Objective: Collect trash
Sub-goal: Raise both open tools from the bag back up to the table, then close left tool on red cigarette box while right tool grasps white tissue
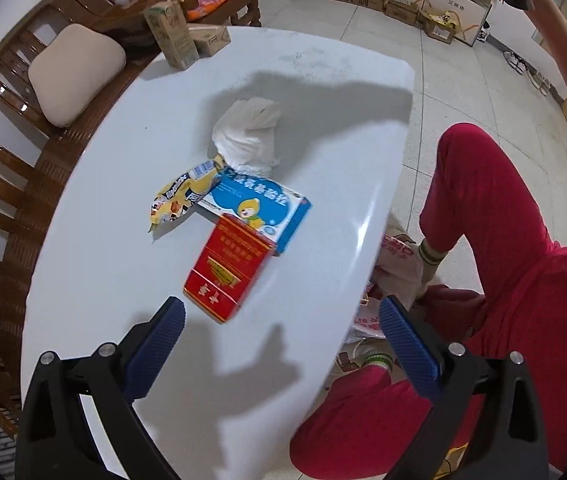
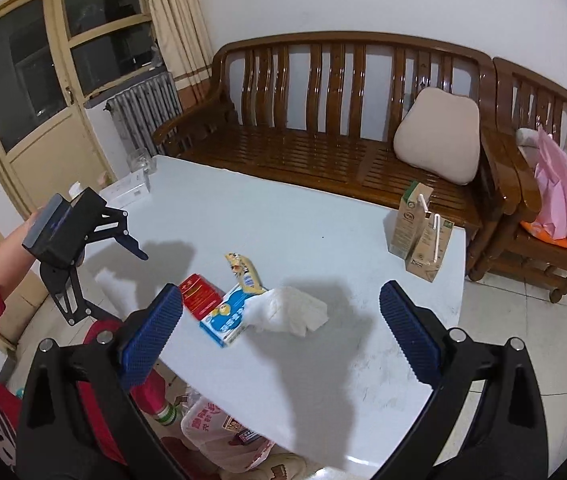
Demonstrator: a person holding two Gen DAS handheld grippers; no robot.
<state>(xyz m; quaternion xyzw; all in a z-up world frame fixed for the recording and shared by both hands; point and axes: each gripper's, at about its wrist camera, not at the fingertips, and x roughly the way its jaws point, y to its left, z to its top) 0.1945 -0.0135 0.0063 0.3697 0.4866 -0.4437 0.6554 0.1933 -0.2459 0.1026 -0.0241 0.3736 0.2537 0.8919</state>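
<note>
On the white table (image 1: 131, 184) lies a heap of trash: a red box (image 1: 229, 266), a blue and white box (image 1: 261, 208), a yellow wrapper (image 1: 181, 198) and a crumpled white tissue (image 1: 249, 136). My left gripper (image 1: 281, 320) is open and empty, just short of the red box. My right gripper (image 2: 281, 308) is open and empty above the tissue (image 2: 287, 310) and blue box (image 2: 225, 316). The red box (image 2: 197, 294) and wrapper (image 2: 243, 272) lie beyond. The left gripper (image 2: 83, 236) also shows at the table's left. Two milk cartons (image 2: 419, 236) with straws stand at the far right corner.
A plastic trash bag (image 2: 223, 432) sits on the floor at the table's near edge, by the person's legs in red trousers (image 1: 483, 216). A wooden bench (image 2: 323, 140) with a cushion runs behind the table. A glass jar (image 2: 141, 160) and white box (image 2: 127, 190) sit at the far left corner.
</note>
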